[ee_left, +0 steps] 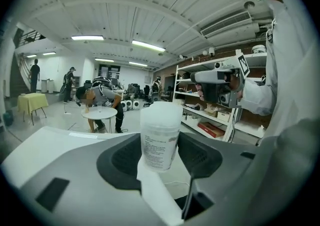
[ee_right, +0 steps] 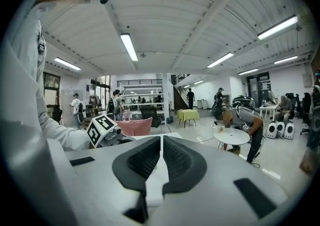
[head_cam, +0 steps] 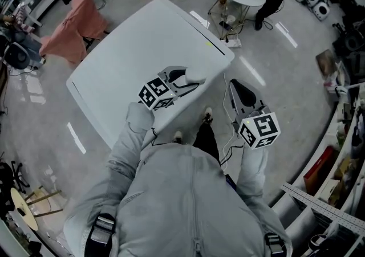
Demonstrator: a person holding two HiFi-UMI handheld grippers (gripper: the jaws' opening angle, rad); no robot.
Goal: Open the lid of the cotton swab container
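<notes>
Clamped on the container [ee_left: 160,131] with the left gripper [ee_left: 161,146], upright between the pads, top poking out past them. Over at the right gripper [ee_right: 161,145]: pressed together, nothing in between.

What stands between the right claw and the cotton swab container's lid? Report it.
Nothing visible. The translucent white plastic cotton swab container, its white lid on, sits clamped in the left claw; the shut, empty right claw hangs off to its right with only open air between.
</notes>
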